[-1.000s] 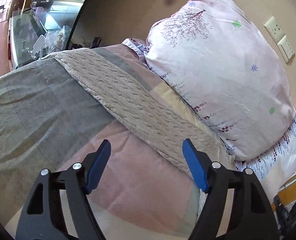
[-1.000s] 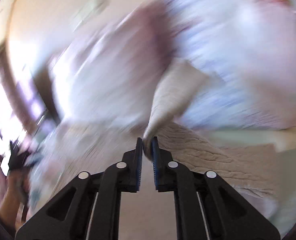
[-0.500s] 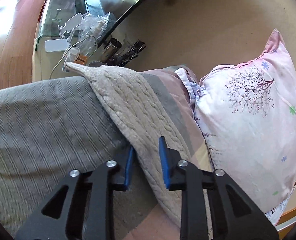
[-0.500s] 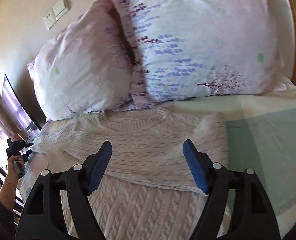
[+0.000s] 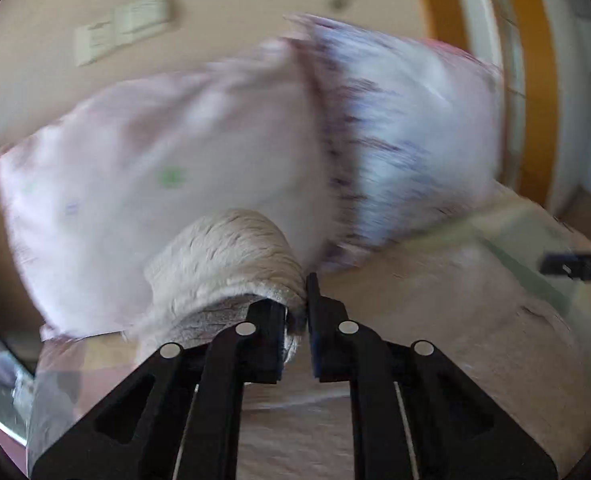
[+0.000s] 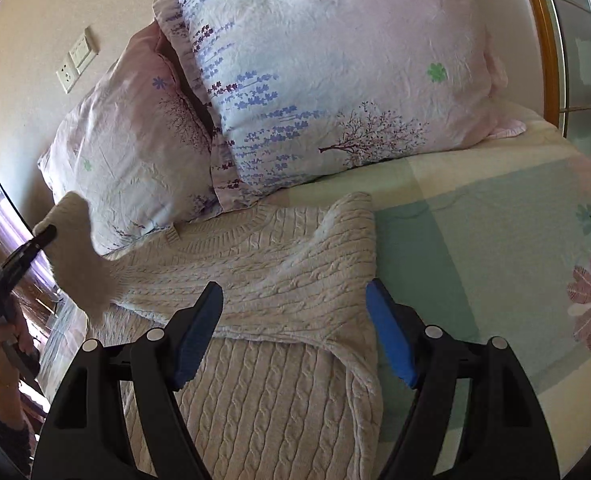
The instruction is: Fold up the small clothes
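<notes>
The sweater [image 6: 263, 280], a cream cable-knit, lies flat on the bed with its neckline toward the pillows, and its far sleeve already sits folded across the chest. Nearest us, the right gripper [image 6: 295, 332] hovers over the body of the knit with its blue pads spread wide, holding nothing. Half a second ago it was in much the same place, so we judge its share of the sleeve fold done.

The change is on the other side. The left gripper [image 5: 297, 316], which half a second ago was only closing around the sleeve edge where it lay on the bedspread, is now pinched tight on the sleeve cuff [image 5: 231, 264] and has lifted it clear of the bed. From the right wrist view we see that cuff held up at the sweater's left edge, fabric trailing down to the shoulder. The blur in the left view suggests a fast swing. We take this as the second sleeve starting its fold inward.

There is open room over the chest to lay it down. Beyond the neckline, the pillows [image 6: 335, 80] touch the collar, so the far edge is tight. To the right, the bedspread [image 6: 495, 240] is bare.
</notes>
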`<action>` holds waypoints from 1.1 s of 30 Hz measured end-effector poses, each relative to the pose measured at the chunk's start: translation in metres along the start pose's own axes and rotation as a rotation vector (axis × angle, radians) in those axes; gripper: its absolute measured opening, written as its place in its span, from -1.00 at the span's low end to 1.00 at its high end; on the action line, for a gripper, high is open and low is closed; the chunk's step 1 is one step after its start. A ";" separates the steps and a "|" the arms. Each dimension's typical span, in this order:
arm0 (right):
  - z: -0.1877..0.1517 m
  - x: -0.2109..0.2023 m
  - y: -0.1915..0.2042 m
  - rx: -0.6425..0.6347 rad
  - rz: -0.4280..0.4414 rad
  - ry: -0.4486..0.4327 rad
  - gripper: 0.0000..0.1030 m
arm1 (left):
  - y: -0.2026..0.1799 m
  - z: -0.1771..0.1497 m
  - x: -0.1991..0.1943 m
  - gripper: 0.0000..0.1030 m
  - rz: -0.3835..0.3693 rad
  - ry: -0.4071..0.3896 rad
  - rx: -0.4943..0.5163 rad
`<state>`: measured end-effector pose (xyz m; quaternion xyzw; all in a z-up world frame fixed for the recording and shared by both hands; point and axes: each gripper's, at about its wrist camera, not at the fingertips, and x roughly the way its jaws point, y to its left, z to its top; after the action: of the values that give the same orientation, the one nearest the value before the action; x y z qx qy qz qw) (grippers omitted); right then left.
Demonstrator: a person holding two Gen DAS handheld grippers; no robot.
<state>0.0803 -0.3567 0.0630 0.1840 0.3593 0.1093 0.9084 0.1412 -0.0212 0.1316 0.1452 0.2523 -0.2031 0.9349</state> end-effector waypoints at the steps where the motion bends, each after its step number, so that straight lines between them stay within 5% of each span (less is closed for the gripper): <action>1: -0.003 -0.002 -0.001 0.001 0.001 0.012 0.46 | -0.028 -0.002 0.014 -0.58 -0.070 0.054 0.046; 2: -0.006 -0.005 -0.003 0.004 0.001 0.024 0.46 | -0.050 -0.008 0.031 -0.35 -0.117 0.125 0.084; 4: -0.016 -0.018 -0.007 0.017 0.018 0.051 0.46 | -0.061 -0.023 0.045 -0.31 -0.126 0.205 0.104; 8: -0.047 -0.051 -0.024 0.042 0.017 0.103 0.46 | -0.011 -0.065 0.006 0.27 -0.072 0.230 -0.019; 13: -0.097 -0.065 -0.046 0.167 0.080 0.225 0.29 | 0.058 -0.148 -0.059 0.32 0.028 0.328 -0.303; 16: -0.116 -0.064 -0.045 0.217 0.130 0.266 0.18 | 0.073 -0.191 -0.084 0.32 -0.031 0.375 -0.488; 18: -0.102 -0.067 -0.030 0.173 0.113 0.209 0.17 | 0.073 -0.207 -0.096 0.32 -0.063 0.360 -0.556; 21: -0.061 -0.054 -0.001 0.205 0.270 0.132 0.17 | 0.064 -0.209 -0.106 0.32 -0.077 0.318 -0.567; 25: 0.003 0.024 0.030 0.328 0.328 0.182 0.16 | 0.047 -0.207 -0.102 0.32 -0.081 0.314 -0.556; 29: 0.035 0.107 0.021 0.528 0.163 0.260 -0.07 | 0.040 -0.213 -0.108 0.32 -0.056 0.310 -0.551; 33: 0.036 0.141 0.000 0.656 0.011 0.274 -0.24 | 0.047 -0.221 -0.113 0.32 -0.062 0.301 -0.601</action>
<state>0.2071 -0.3192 0.0008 0.4514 0.4926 0.0167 0.7438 -0.0180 0.1377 0.0159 -0.1164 0.4404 -0.1245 0.8815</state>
